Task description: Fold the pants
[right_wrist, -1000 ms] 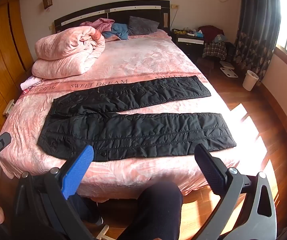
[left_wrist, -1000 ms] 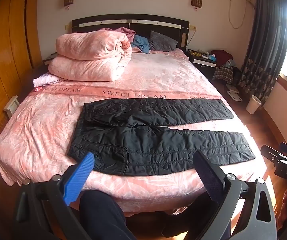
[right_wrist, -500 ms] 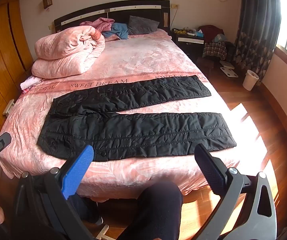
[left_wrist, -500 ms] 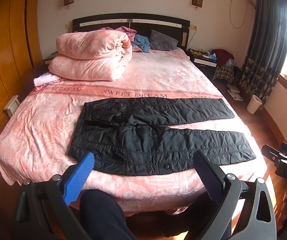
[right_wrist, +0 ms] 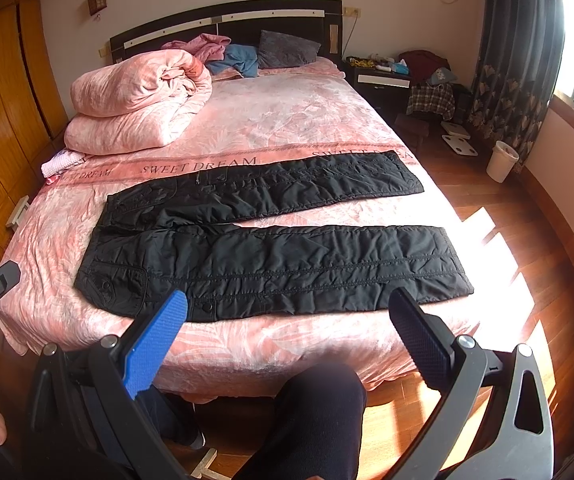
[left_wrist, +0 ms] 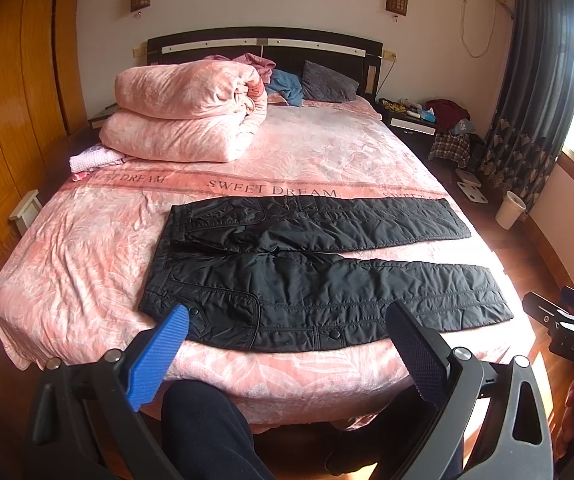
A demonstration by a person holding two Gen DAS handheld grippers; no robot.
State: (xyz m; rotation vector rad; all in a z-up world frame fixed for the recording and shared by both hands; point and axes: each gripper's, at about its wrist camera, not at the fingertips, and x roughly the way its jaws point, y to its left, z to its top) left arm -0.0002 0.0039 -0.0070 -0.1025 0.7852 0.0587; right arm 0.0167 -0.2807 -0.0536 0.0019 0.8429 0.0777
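Black pants (left_wrist: 319, 276) lie flat on the bed (left_wrist: 87, 272), legs spread for folding; my left hand-held gripper (left_wrist: 287, 344) and right hand-held gripper (right_wrist: 289, 332) hover wide, empty.

I am holding my right gripper (right_wrist: 287, 320) with its jaws spread wide, short of the bed (right_wrist: 287, 120). Black pants (right_wrist: 271, 236) are lying flat there, legs parted.

- Both of your hand-held grippers, left hand-held gripper (left_wrist: 287, 328) and right hand-held gripper (right_wrist: 289, 316), hang wide apart short of the bed (left_wrist: 87, 248) edge; nothing stands between them and the pants (left_wrist: 319, 280).
- Bare sheet lies left of the waistband.
- The rolled quilt (left_wrist: 187, 112) blocks the far left corner.
- Your knee (right_wrist: 319, 408) sits below the right one.
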